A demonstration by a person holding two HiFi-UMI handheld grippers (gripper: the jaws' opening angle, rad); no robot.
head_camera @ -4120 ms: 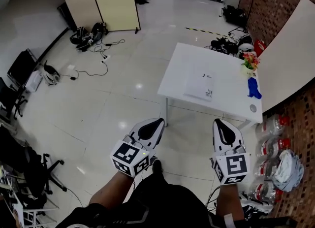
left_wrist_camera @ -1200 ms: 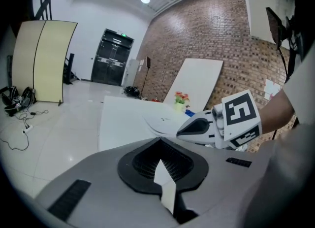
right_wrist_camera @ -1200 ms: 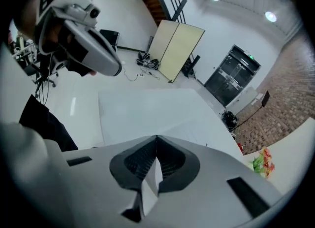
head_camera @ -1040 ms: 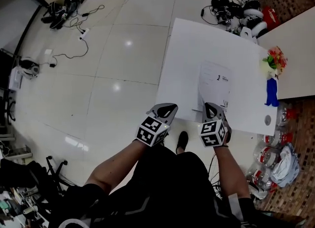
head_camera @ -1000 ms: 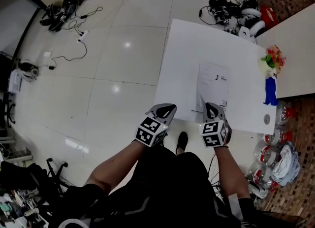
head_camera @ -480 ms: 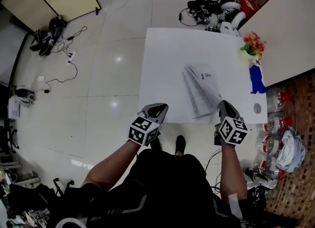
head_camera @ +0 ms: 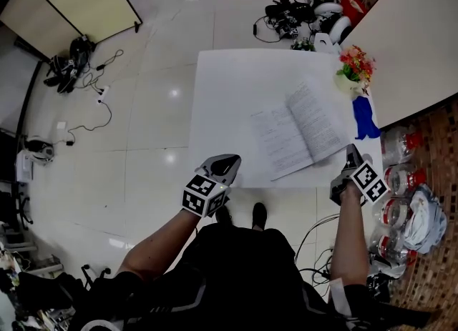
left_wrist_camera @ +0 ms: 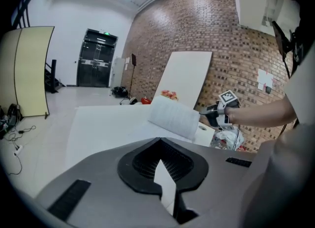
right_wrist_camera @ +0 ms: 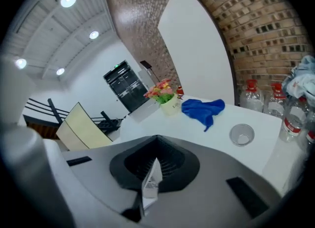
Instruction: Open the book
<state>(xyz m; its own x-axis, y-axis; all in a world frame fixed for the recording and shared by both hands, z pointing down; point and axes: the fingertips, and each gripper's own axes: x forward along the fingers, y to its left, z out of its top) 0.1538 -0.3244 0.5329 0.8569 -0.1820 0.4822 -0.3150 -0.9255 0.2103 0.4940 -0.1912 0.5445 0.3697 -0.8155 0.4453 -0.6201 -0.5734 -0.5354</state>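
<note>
The fingers of my right gripper (head_camera: 350, 154) are clenched on the outer edge of the book (head_camera: 300, 131), which lies open with its pages up on the white bench (head_camera: 229, 83). The fingers of my left gripper (head_camera: 227, 159) are pressed together on nothing, at the bench's near edge. Potted flowers (head_camera: 352, 72) and a blue cloth (head_camera: 363, 119) sit beside the book.

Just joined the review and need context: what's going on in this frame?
The book lies open on the white table, with its right half a little raised. The right tool is at the book's right edge, closed on a printed sheet, apparently the cover. The left tool hovers closed at the table's near edge, clear of the book and holding nothing.
</note>
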